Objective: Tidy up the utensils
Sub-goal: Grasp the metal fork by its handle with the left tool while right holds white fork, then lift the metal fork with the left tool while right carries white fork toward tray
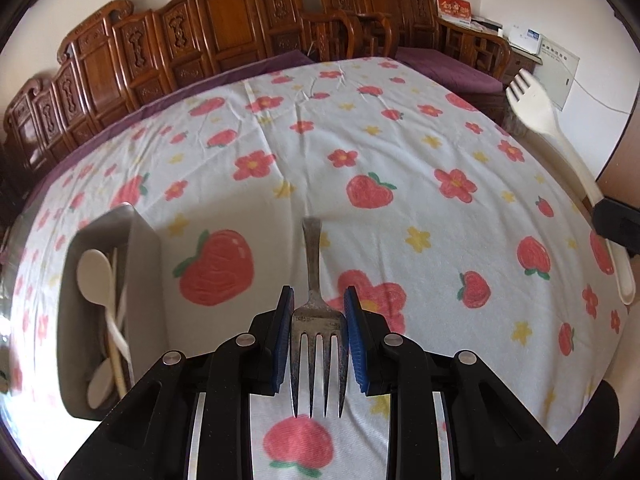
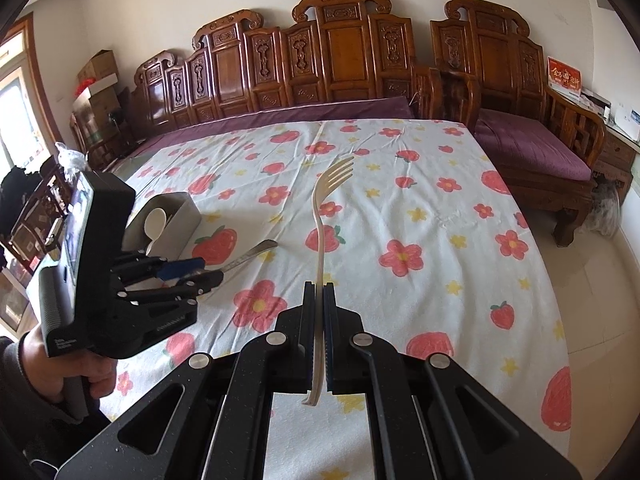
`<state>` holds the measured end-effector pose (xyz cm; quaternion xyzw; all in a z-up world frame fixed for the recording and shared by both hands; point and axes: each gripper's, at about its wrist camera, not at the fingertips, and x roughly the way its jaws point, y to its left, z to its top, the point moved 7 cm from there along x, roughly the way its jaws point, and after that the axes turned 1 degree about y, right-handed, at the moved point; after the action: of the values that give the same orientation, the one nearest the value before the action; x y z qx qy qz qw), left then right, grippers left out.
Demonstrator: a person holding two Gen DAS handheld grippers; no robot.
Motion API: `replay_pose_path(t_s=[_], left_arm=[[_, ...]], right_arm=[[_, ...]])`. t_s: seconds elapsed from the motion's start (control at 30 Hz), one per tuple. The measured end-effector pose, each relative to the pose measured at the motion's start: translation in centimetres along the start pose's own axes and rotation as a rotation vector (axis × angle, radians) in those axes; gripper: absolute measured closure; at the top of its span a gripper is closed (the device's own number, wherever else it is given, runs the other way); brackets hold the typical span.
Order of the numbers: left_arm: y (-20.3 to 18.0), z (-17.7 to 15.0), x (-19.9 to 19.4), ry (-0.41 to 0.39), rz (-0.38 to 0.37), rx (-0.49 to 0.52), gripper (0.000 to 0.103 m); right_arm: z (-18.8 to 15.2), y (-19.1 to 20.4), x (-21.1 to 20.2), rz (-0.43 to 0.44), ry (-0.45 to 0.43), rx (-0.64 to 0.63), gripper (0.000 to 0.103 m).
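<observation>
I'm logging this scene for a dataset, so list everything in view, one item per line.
metal fork: one, silver, between the left fingers, prongs toward the camera
plastic fork: one, cream, clamped by its handle, prongs up and away
holder: one, grey, on the cloth's left side
spoons: at least two, cream, inside the holder
tablecloth: one, white with red strawberries and flowers
bench: carved brown wood, behind the table
cushion: purple, on the right-hand seat
left hand-held gripper: black, blue pads
right hand-held gripper: black
hand: gripping the left handle
</observation>
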<state>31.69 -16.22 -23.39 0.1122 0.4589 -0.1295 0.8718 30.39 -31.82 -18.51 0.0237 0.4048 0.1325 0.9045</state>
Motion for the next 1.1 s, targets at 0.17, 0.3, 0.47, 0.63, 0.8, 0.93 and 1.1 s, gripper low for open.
replay_pose_path(t_s=[0.17,0.3,0.47,0.63,0.8,0.93,1.1], left_arm=[[0.2,0.3,-1.1,-0.025,0.011,0.016,0.079],[0.1,0.3,-1.8,-0.043,0.01,0.032,0.079],[-1.4,-1.7,-0.5,-0.001,0.008,0.074,0.079],[-2.6,-4.5,1.8,0.065,0.012,0.101,0.08],[-2.6,-5.4,3.1,0.112,0.004,0.098,0.08],[-2.5,-5.1,3.3,0.125,-0.011,0.094,0.08],[-2.1,-3.9,4.3,0.142,-0.042,0.053,0.073]], right_arm=[[-0.1,0.6,-0.1,0.003,0.001,-0.011,0.098],[-0.2,0.8,0.0,0.003,0.003,-0.018,0.098],[-0.3,0.9,0.0,-0.002,0.005,-0.026,0.098],[-0.3,0.9,0.1,-0.002,0.003,-0.025,0.098],[-0.2,0.8,0.1,-0.002,0.005,-0.021,0.098],[-0.3,0.6,0.2,-0.003,0.009,-0.019,0.098],[-0.4,0.3,0.3,-0.007,0.015,-0.016,0.098]])
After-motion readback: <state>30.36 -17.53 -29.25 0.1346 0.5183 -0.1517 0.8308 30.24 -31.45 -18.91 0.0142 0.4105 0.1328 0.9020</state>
